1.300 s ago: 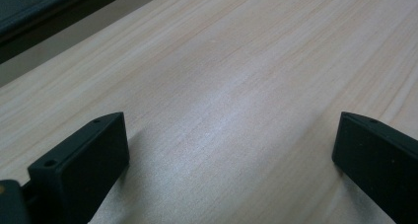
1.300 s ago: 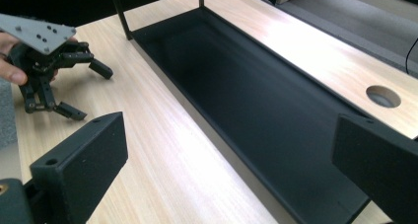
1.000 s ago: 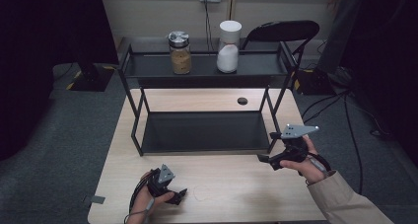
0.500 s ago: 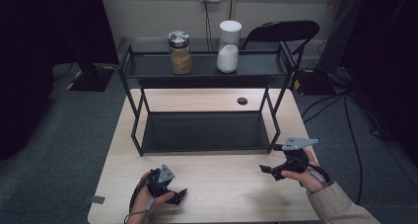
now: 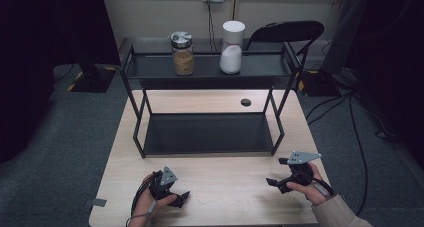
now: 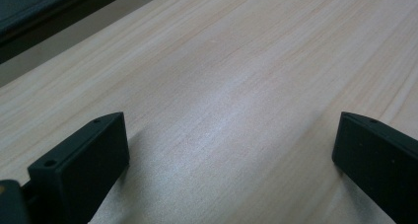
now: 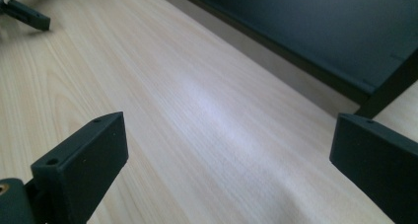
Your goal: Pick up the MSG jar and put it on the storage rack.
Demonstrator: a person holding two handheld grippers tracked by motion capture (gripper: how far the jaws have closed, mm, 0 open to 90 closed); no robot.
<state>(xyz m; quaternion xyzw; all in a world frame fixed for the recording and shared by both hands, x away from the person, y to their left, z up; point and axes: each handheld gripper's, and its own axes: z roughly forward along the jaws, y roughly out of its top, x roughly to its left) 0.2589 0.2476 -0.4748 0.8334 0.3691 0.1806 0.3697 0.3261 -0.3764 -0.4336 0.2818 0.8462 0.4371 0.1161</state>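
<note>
The near strip of the light wooden table [image 5: 235, 187], between its front edge and the black two-tier rack [image 5: 207, 132], lies bare, and both grippers sit over it. The left gripper [image 5: 181, 199] is low at the near left, close to the front edge, its fingers [image 6: 81, 167] spread wide apart with only wood grain between them in the left gripper view. The right gripper [image 5: 274, 183] is at the near right, well apart from the left one, held in a hand [image 5: 307, 184] whose sleeve [image 5: 340, 214] comes in from the bottom corner; it is not far from the table's right edge. Its fingers [image 7: 81, 169] are likewise released, wide apart and holding nothing, and they face the open wood with the rack's lower shelf [image 7: 315, 31] and one black leg [image 7: 389, 88] ahead to the side.

The rack stands across the middle of the table, its front legs just beyond both grippers. On its top shelf [image 5: 210, 69], far from the grippers, stand a glass jar [image 5: 182, 54] with a metal lid and brown contents, and just beside it a white container [image 5: 232, 48] with a white lid. A small dark hole [image 5: 245, 102] shows in the tabletop behind the rack. A black chair [image 5: 285, 33] stands beyond the table.
</note>
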